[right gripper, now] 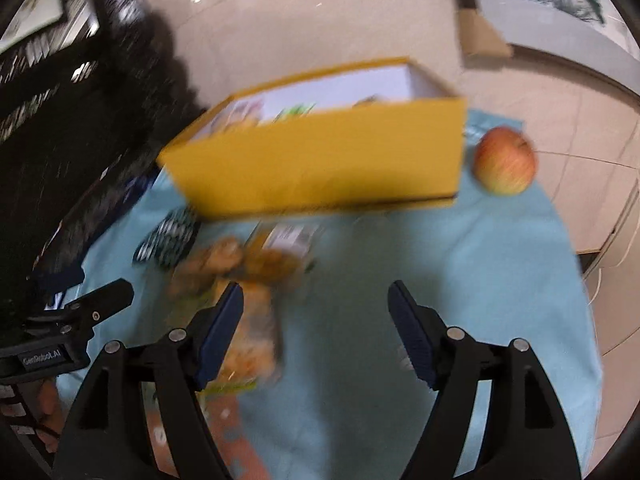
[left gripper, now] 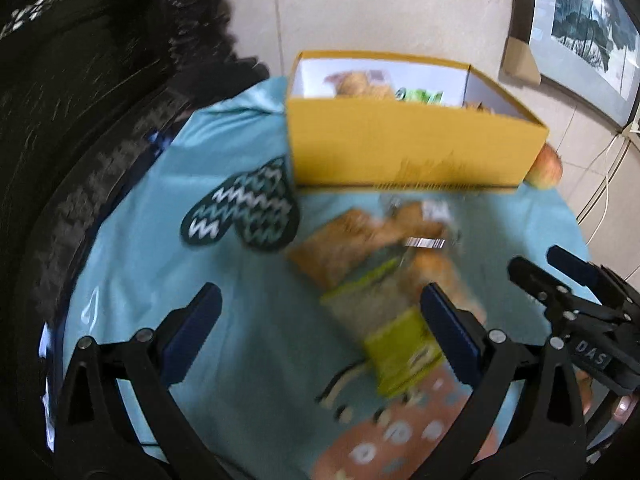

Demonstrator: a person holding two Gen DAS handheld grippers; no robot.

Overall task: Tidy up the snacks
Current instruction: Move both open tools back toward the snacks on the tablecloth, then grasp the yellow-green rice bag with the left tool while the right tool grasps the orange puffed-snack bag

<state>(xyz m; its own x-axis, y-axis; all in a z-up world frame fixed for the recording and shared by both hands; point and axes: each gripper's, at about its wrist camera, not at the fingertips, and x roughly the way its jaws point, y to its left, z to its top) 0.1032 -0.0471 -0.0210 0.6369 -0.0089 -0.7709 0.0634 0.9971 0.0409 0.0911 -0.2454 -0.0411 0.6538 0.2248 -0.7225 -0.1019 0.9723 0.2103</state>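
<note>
In the left wrist view, the clear and yellow-green plastic snack packets [left gripper: 384, 280] lie in a loose heap at the centre of the frame on the bench under a pale blue cloth [left gripper: 248, 332], partly between the spread, empty left tongs [left gripper: 322, 316]. In the right wrist view, the right tongs [right gripper: 316, 304] also gape empty, with the heap at their left finger and the open yellow cardboard box [right gripper: 320, 164] beyond. Motion blur smears the packet labels, and the box wall hides most of the snacks inside.
</note>
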